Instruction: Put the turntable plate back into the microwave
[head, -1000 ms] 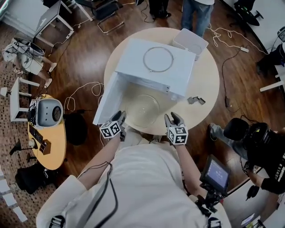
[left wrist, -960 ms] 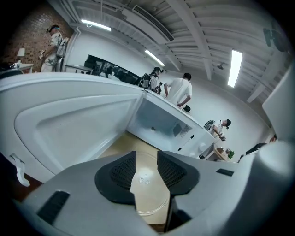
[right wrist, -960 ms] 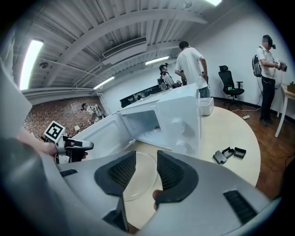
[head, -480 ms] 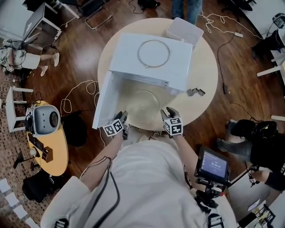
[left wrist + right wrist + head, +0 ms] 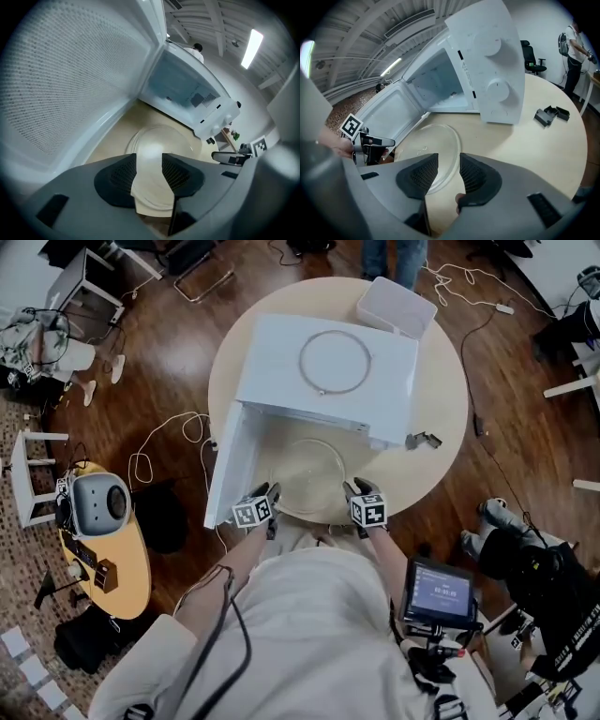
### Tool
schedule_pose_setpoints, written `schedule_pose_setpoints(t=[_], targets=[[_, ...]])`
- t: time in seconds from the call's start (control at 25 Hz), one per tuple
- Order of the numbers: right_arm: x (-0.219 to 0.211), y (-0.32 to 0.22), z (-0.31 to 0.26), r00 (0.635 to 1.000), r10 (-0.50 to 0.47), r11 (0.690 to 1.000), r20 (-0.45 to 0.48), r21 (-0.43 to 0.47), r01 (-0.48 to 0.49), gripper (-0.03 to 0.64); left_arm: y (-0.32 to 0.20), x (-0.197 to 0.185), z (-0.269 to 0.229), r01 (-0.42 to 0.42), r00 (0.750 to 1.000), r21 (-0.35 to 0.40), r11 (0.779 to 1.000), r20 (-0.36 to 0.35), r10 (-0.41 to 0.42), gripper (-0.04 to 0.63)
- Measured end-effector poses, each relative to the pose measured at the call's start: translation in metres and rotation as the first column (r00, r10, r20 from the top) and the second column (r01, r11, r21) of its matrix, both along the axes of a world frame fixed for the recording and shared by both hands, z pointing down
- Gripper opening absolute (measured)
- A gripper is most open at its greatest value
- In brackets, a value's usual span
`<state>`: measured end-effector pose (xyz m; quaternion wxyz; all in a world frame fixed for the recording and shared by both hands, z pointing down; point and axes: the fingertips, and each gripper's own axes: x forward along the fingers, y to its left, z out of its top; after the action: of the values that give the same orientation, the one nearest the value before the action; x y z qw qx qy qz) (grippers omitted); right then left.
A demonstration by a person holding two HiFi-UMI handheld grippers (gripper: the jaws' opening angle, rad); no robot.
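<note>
Turntable plate flat on counter before open microwave | left gripper jaws have just been opening, empty; right gripper parted, empty | I flank its near rim for a two-sided lift.

The turntable plate is clear glossy glass, the microwave smooth white, the table pale matt wood, the floor dark shiny wood.
</note>
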<state>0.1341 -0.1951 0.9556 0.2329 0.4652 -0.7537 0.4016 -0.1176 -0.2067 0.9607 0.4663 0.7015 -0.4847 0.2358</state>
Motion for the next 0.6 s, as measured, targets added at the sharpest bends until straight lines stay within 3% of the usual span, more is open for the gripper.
schedule_pose_setpoints(t=[0.32,0.6], targets=[[-0.009,0.002,0.040,0.999,0.038,0.991,0.034,-0.132,-0.033,0.144,-0.011,0.003,0.026,-0.047,0.997,-0.044,0.998,0.053,0.049,0.153],[-0.026,0.006,0.055,0.998,0.009,0.982,0.065,-0.191,0.004,0.144,-0.012,0.000,0.041,-0.083,0.993,-0.074,0.994,0.077,0.088,0.153]])
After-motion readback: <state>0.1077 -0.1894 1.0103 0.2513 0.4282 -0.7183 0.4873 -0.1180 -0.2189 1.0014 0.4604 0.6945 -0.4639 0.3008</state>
